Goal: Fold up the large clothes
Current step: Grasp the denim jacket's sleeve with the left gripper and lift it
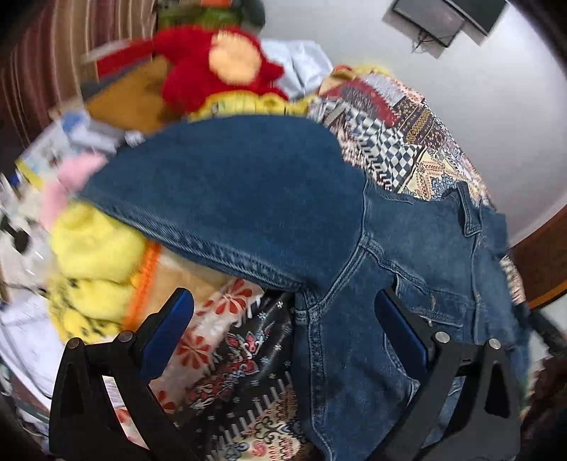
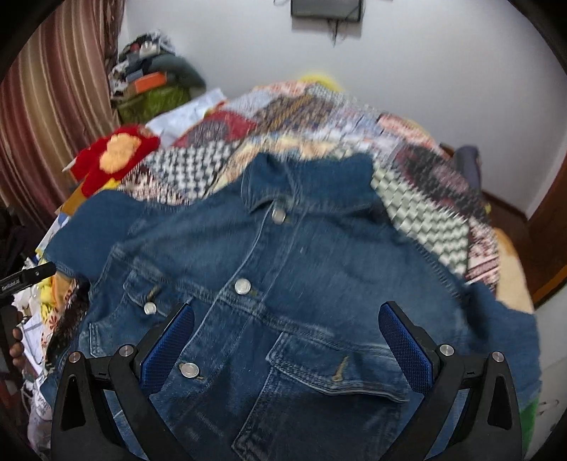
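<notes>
A blue denim jacket (image 2: 283, 283) lies front up on a patterned bedspread (image 2: 319, 117), collar toward the wall, metal buttons down its middle. In the left wrist view its left sleeve (image 1: 230, 198) stretches out to the left over the bed's edge, with the body (image 1: 407, 283) at the right. My left gripper (image 1: 285, 305) hovers open above the armpit seam, nothing between its blue pads. Over the lower front and chest pocket, my right gripper (image 2: 286, 319) also stands open. The left gripper's black body (image 2: 24, 280) shows at the left edge of the right wrist view.
A red plush toy (image 1: 216, 67) and yellow soft items (image 1: 95, 248) lie left of the jacket. Striped curtains (image 2: 53, 106) hang at the left, with a pile of clutter (image 2: 152, 81) in the corner. A white wall carries a dark mounted screen (image 2: 326, 9). A wooden door edge (image 2: 549, 230) stands at right.
</notes>
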{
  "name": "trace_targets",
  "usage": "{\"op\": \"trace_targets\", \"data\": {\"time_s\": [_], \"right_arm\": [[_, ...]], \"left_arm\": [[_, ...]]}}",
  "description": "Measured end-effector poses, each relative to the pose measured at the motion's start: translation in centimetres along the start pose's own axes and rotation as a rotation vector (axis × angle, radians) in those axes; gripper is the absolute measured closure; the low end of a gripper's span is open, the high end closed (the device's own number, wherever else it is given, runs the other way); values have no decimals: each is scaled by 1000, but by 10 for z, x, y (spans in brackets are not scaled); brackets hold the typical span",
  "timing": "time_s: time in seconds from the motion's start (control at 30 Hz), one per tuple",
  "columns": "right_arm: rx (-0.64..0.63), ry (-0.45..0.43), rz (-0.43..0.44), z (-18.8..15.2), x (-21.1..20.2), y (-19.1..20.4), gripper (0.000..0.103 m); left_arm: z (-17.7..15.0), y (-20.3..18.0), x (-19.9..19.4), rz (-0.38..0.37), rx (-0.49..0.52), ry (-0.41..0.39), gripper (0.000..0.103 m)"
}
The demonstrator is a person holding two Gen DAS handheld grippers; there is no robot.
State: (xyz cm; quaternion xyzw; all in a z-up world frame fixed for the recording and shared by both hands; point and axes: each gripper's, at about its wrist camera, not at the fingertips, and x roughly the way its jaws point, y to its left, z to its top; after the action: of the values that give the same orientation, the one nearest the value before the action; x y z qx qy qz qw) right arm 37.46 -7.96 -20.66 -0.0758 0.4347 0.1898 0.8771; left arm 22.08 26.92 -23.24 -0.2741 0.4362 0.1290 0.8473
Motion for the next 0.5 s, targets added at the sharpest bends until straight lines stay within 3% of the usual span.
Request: {"op": "trace_targets", "data": {"time_s": [0.07,0.17,0.23,0.37,0.47,0.5], "right_arm": [[19,43,29,-1,13,-3,0],[49,81,59,-2,25,-5,0],[64,95,78,-1,30,-6,0],[83,108,97,-1,35,-7,0],[92,108,105,-1,34,-9,0],[94,106,104,-1,34,-9,0]], "left_arm": [[3,11,9,-66,-63,24,0],[13,26,20,-143,-137,39,12],[20,31,26,-145,-161,34,22],[35,36,29,-137,-169,-5,31],[41,40,30,-83,-168,-22,53],[41,40,29,-52,-161,-37,66]]}}
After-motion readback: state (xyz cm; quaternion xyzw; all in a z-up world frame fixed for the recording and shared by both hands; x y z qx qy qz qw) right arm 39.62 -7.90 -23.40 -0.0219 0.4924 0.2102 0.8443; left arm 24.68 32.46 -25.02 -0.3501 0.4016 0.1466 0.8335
